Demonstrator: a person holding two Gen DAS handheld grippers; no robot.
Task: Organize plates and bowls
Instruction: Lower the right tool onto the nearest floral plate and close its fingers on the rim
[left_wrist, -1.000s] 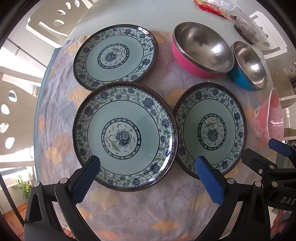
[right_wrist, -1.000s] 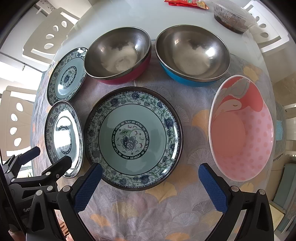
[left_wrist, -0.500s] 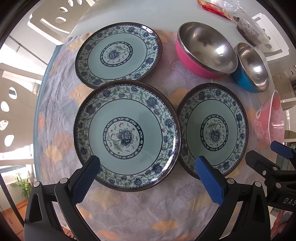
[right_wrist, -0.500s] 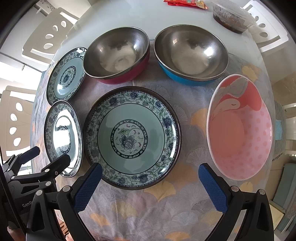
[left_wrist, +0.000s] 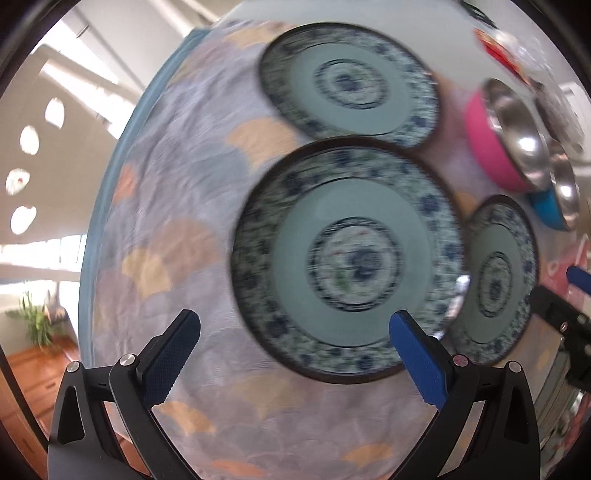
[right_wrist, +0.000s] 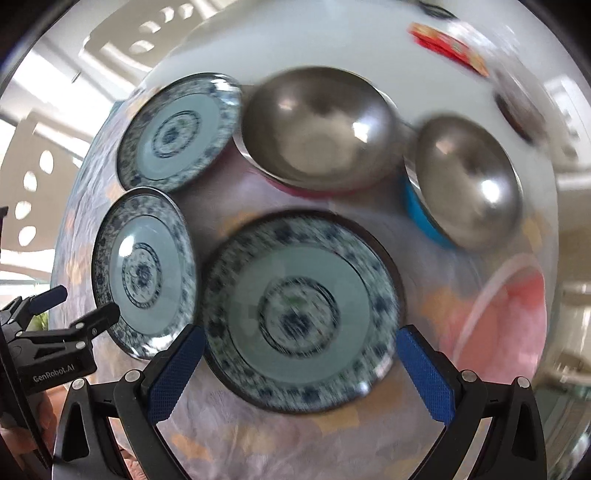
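Three blue-patterned green plates lie on the patterned tablecloth. In the left wrist view the middle plate (left_wrist: 351, 258) lies ahead of my open, empty left gripper (left_wrist: 295, 336), the far plate (left_wrist: 351, 77) behind it, the right plate (left_wrist: 495, 280) beside it. In the right wrist view my open, empty right gripper (right_wrist: 299, 350) hovers at the near rim of the right plate (right_wrist: 299, 317). A pink steel bowl (right_wrist: 317, 125), a blue steel bowl (right_wrist: 465, 181) and a pink dotted bowl (right_wrist: 506, 325) stand behind and to the right. Both views are motion-blurred.
The tablecloth edge (left_wrist: 110, 206) runs along the left, with white chairs beyond. A red packet (right_wrist: 447, 46) and a dark lidded dish (right_wrist: 517, 110) sit at the far right of the table. The left gripper (right_wrist: 55, 325) shows at the right view's left edge.
Both cameras have swung quickly to the left, so the dishes shifted right in the left view and the frames blurred. Both grippers stay open; no dish has moved.
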